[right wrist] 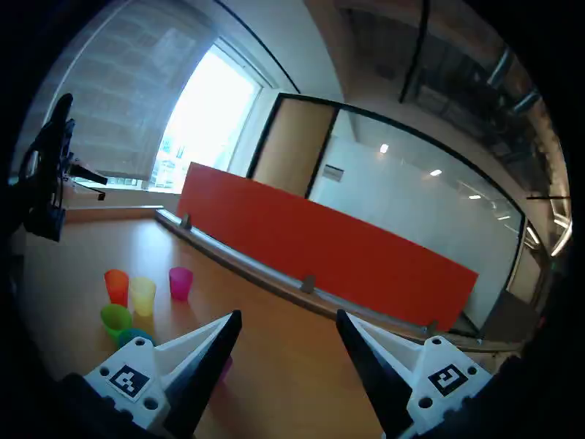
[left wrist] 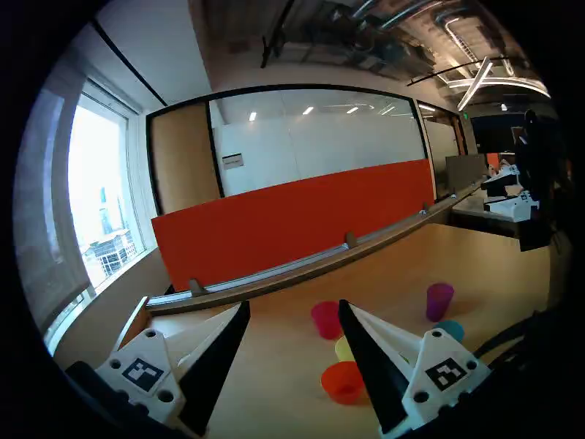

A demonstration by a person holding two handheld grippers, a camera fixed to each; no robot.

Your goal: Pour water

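Left gripper (left wrist: pixel 292 303) and right gripper (right wrist: pixel 287 313) hover over the bench (right wrist: pixel 285 380), jaws released (both empty), yellow cup (right wrist: pixel 142 295) at the right's nine o'clock.

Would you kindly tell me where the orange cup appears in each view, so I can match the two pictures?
Left gripper view: the orange cup sits low, just right of centre, nearest the camera, the yellow cup behind it.
Right gripper view: it stands mid-left, left end of the back row, beside the yellow cup.
Shared landmark: the long red divider panel behind the cups.
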